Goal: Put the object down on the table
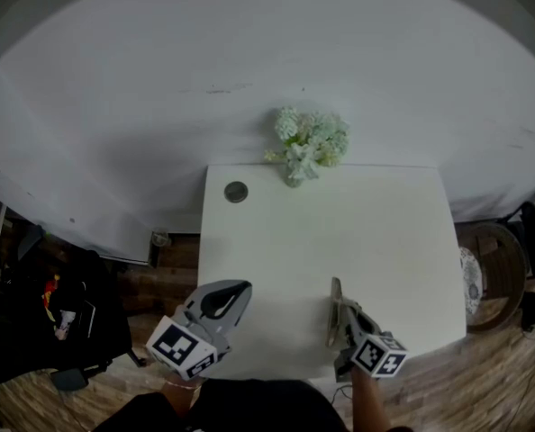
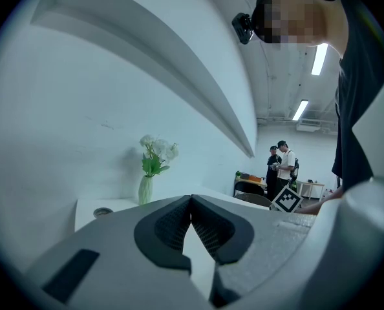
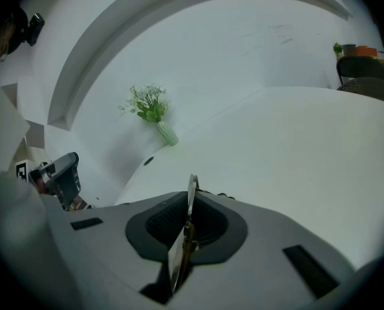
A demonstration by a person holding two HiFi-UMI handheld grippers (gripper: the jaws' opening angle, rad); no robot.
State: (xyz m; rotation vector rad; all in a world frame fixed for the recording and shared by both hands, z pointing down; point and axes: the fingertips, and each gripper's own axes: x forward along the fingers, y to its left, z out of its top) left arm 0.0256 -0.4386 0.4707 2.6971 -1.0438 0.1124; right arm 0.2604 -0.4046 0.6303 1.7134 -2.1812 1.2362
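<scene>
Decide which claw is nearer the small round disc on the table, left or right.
Left. The left claw hovers at the table's near edge, almost in line with the disc; the right claw, gripping a thin flat object, is farther off to the right.

The desk (image 1: 340, 232) is smooth, matt white, with a dull grey round insert (image 1: 236, 192) near its far left corner. The left gripper (image 1: 243, 288) and right gripper (image 1: 337, 318) are matt grey plastic with dark, finely ribbed pads (image 3: 166, 221). The thin flat piece (image 3: 192, 192) between the right gripper's pads looks like faintly shiny metal. The floor (image 1: 484, 385) looks like wood planks.
</scene>
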